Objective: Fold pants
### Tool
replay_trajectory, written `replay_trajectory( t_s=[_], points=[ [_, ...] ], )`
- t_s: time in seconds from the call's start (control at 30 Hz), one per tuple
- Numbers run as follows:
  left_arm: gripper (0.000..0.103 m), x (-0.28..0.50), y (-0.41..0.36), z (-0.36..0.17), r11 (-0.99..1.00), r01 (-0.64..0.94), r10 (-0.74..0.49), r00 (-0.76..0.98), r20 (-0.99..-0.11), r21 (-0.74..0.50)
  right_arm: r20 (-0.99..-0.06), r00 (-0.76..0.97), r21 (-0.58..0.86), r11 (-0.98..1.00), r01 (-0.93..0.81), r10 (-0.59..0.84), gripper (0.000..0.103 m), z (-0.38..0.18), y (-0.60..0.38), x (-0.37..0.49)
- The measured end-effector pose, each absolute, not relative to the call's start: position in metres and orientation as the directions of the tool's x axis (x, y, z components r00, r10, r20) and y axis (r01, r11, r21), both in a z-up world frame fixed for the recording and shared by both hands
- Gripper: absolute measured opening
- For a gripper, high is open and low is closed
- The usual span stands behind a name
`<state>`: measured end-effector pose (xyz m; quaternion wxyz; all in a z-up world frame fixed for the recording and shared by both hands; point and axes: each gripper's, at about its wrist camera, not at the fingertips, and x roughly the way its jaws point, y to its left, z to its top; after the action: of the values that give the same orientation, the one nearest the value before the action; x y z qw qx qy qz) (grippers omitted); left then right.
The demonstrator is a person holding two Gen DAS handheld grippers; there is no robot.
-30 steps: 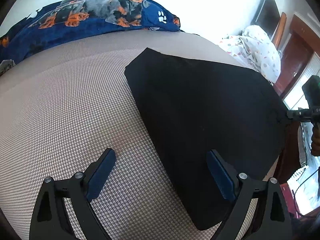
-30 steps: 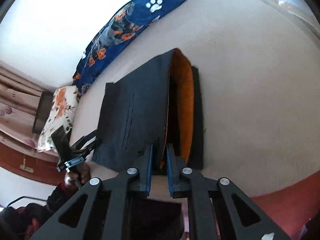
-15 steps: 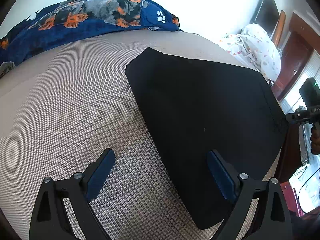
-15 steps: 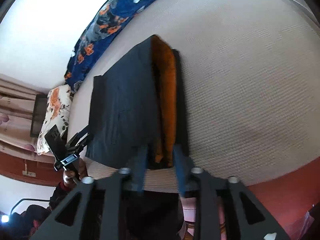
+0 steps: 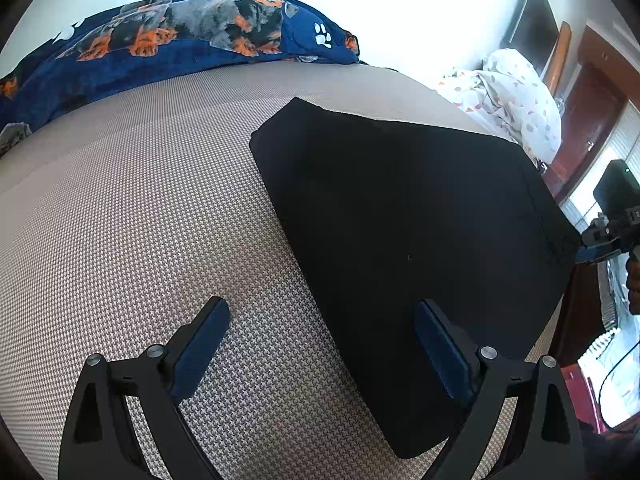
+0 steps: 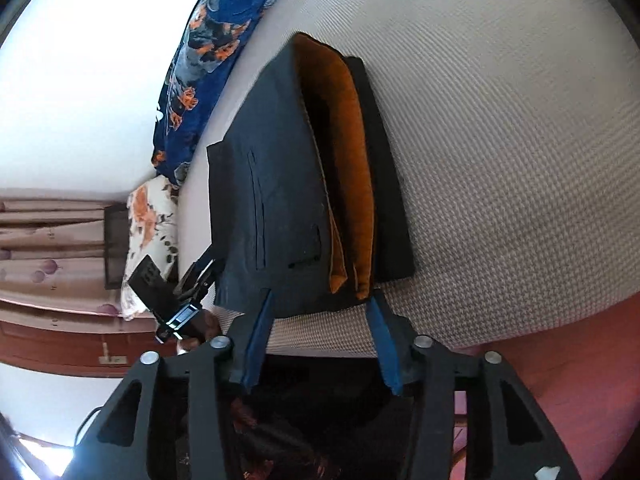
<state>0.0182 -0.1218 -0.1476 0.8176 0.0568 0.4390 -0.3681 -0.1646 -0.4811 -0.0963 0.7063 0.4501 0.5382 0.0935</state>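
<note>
The pants (image 5: 400,240) lie folded into a flat dark packet on the bed (image 5: 140,220), filling the centre and right of the left wrist frame. The left gripper (image 5: 320,340) hovers low with jaws wide apart, one finger over the packet's near edge, probably ready to press or tidy it. The right gripper (image 6: 320,308), jaws apart and empty, sits at the packet's open end, where orange lining (image 6: 344,160) shows between layers; whether a fingertip touches cloth is unclear.
</note>
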Motion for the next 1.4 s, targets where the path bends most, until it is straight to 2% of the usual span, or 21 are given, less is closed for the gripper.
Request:
replay_trajectory(
  t_s=[0.13, 0.27, 0.33, 0.4, 0.53, 0.63, 0.77, 0.83, 0.9, 1.13, 1.2, 1.27, 1.4],
  points=[
    [0.094, 0.018, -0.121, -0.148, 0.721, 0.653, -0.556, 0.347, -0.756, -0.230, -0.709, 0.403, 0.703, 0.628, 0.333, 0.579, 0.043, -0.089, -0.480, -0.158],
    [0.094, 0.018, -0.121, -0.148, 0.721, 0.653, -0.555, 0.347, -0.755, -0.230, -0.701, 0.399, 0.712, 0.610, 0.348, 0.591, 0.042, -0.101, -0.480, -0.148],
    [0.094, 0.018, -0.121, -0.148, 0.721, 0.654, -0.556, 0.347, -0.755, -0.230, -0.708, 0.396, 0.705, 0.615, 0.352, 0.585, 0.028, -0.106, -0.478, -0.142],
    [0.094, 0.018, -0.119, -0.147, 0.721, 0.651, -0.562, 0.349, -0.750, -0.237, -0.722, 0.410, 0.686, 0.653, 0.321, 0.557, 0.019, -0.101, -0.473, -0.138],
    [0.094, 0.024, -0.117, -0.144, 0.724, 0.636, -0.572, 0.338, -0.747, -0.267, -0.720, 0.482, 0.659, 0.710, 0.248, 0.500, 0.017, -0.076, -0.467, -0.133],
    [0.094, 0.030, -0.115, -0.143, 0.727, 0.615, -0.586, 0.324, -0.743, -0.305, -0.677, 0.545, 0.678, 0.708, 0.198, 0.495, 0.016, -0.062, -0.472, -0.132],
    [0.095, 0.031, -0.115, -0.145, 0.724, 0.615, -0.590, 0.319, -0.742, -0.312, -0.716, 0.496, 0.673, 0.676, 0.302, 0.491, 0.016, -0.097, -0.491, -0.144],
    [0.095, 0.031, -0.117, -0.145, 0.726, 0.619, -0.583, 0.322, -0.746, -0.300, -0.685, 0.503, 0.717, 0.612, 0.334, 0.527, 0.016, -0.115, -0.499, -0.151],
    [0.095, 0.031, -0.119, -0.144, 0.725, 0.621, -0.579, 0.319, -0.750, -0.296, -0.663, 0.503, 0.741, 0.579, 0.339, 0.554, 0.017, -0.117, -0.503, -0.150],
    [0.095, 0.034, -0.118, -0.143, 0.718, 0.617, -0.589, 0.294, -0.753, -0.322, -0.694, 0.495, 0.706, 0.628, 0.327, 0.523, 0.030, -0.101, -0.502, -0.148],
    [0.095, 0.037, -0.118, -0.142, 0.708, 0.615, -0.605, 0.277, -0.746, -0.346, -0.721, 0.507, 0.669, 0.663, 0.336, 0.472, 0.042, -0.092, -0.508, -0.150],
    [0.095, 0.041, -0.118, -0.143, 0.692, 0.611, -0.628, 0.248, -0.738, -0.384, -0.726, 0.509, 0.662, 0.671, 0.335, 0.463, 0.048, -0.089, -0.516, -0.150],
    [0.094, 0.047, -0.119, -0.144, 0.662, 0.605, -0.664, 0.198, -0.721, -0.443, -0.736, 0.464, 0.656, 0.686, 0.313, 0.492, 0.050, -0.098, -0.516, -0.137]
  ],
)
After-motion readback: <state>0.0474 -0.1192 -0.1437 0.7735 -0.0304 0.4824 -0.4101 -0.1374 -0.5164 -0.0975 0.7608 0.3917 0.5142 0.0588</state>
